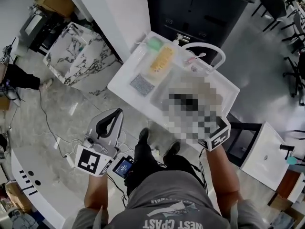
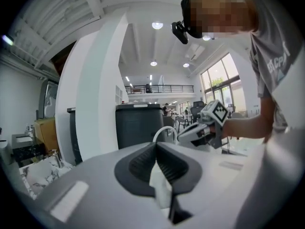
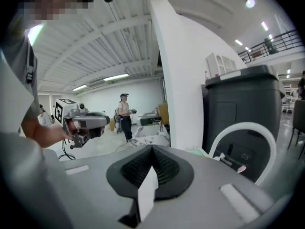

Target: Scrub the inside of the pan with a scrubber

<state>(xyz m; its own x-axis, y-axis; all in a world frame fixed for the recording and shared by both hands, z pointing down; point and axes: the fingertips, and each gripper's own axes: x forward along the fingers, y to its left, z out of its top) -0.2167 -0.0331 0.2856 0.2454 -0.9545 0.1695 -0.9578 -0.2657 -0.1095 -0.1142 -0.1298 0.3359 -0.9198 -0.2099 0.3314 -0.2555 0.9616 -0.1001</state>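
Pan: cannot be made out; a dark shape (image 1: 183, 100) lies just in front of the faucet (image 1: 209, 47), under a blurred patch.
Scrubber: three candidates lie on the white surface (image 1: 125, 82) left of the faucet in the head view, and I cannot tell which one it is.
Grey pad (image 1: 142, 85): flat and textured, the farthest of the three from the faucet, near the surface's left corner.
Yellow pad (image 1: 161, 61): long, between the grey pad and the faucet.
Green piece (image 1: 155, 43): small, beside the yellow pad's far end, level with the faucet.
Left gripper (image 2: 155, 144): held in the air off the surface, well to the left of the faucet and on the person's side of it, pointing roughly level.
Left fingers (image 2: 138, 166): clenched tip to tip, nothing between them.
Right gripper (image 3: 152, 147): held up in front of the faucet, whose white arch shows to the right beyond it in its own view.
Right fingers (image 3: 167, 168): clenched together, grasping nothing.
Bin (image 3: 243, 99): dark, standing directly behind the faucet.
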